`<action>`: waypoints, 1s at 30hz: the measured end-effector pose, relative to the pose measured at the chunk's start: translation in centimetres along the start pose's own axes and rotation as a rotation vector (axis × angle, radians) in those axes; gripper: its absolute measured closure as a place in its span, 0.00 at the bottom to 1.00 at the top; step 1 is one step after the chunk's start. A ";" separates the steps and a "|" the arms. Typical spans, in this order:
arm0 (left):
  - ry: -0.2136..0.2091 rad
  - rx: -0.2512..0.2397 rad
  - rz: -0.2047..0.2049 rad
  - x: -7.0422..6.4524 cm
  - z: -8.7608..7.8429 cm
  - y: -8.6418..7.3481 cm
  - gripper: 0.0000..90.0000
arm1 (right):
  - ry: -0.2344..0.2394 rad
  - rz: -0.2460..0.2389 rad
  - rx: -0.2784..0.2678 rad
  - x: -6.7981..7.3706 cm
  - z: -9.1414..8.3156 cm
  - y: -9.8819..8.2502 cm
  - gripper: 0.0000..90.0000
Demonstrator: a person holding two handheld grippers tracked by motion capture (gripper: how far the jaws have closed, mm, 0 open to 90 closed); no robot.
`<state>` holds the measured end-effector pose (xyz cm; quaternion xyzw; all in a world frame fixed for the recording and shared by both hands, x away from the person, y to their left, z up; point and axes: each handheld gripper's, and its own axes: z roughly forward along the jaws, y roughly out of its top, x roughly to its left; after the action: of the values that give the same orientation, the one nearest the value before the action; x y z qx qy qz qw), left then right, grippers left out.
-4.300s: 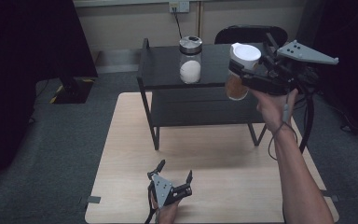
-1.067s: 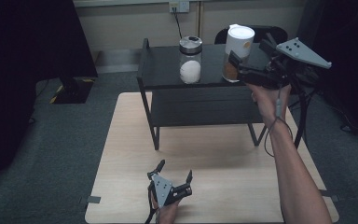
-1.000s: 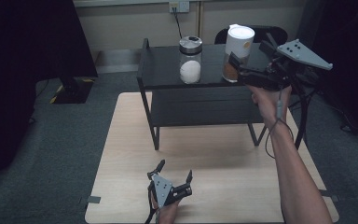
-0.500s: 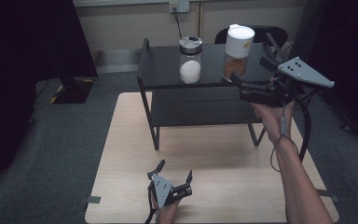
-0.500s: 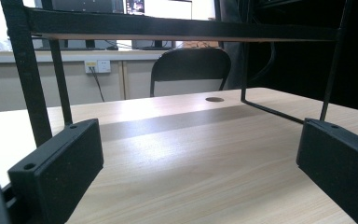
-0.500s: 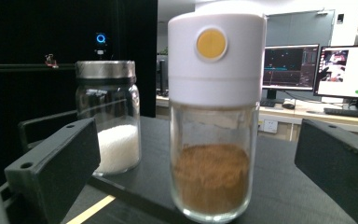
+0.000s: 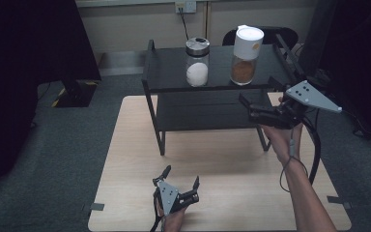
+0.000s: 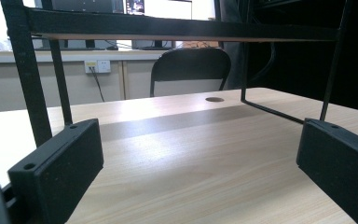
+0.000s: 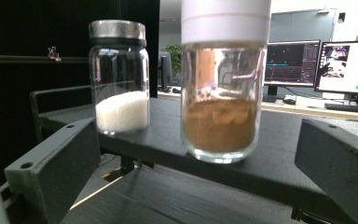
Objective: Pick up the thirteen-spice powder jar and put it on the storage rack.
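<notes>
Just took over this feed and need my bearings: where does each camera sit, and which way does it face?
High view: overhead, facing forward; both forearms, black shelf rack.
Left gripper view: low on the wooden table, under the rack, open jaws.
Right gripper view: faces the brown-powder jar and white-powder jar, open jaws.
Shared: both jars, high and right.

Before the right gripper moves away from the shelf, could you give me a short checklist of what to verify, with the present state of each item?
1. Right gripper open and empty: ok. In the right gripper view its jaws stand wide apart with nothing between them.
2. Brown-powder jar upright on the top shelf: ok.
3. That jar apart from the white-powder jar: ok, a gap shows between them.
4. Brown-powder jar far enough from the shelf's front edge: cannot tell; it stands near the edge in the right gripper view.
5. White cap seated on the brown-powder jar: ok as far as visible.
6. Left gripper open, low over the table: ok.
</notes>
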<state>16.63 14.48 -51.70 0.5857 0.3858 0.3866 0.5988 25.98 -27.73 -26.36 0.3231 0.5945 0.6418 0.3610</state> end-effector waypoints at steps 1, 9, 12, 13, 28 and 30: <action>0.000 0.000 0.000 0.0 0.0 0.0 0.00 | 0.001 0.000 0.000 0.1 -0.1 -0.2 0.00; 0.000 0.000 0.000 0.0 0.0 0.0 0.00 | 0.004 -0.019 0.011 0.7 -1.3 -1.6 0.00; 0.000 -0.001 -0.001 0.0 0.0 0.0 0.00 | -0.002 -0.017 0.020 0.9 -1.7 -2.2 0.00; 0.000 -0.001 -0.001 0.0 0.0 0.0 0.00 | -0.005 -0.017 0.026 1.0 -1.9 -2.4 0.00; 0.000 -0.001 -0.001 0.0 0.0 0.0 0.00 | -0.012 -0.018 0.036 1.8 -4.9 -6.6 0.00; 0.000 0.000 0.000 0.0 0.0 0.0 0.00 | -0.014 -0.024 0.041 1.9 -5.2 -7.0 0.00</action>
<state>16.63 14.48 -51.70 0.5857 0.3858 0.3867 0.5989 21.14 -28.64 -33.83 0.3276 0.6089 0.6228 0.3661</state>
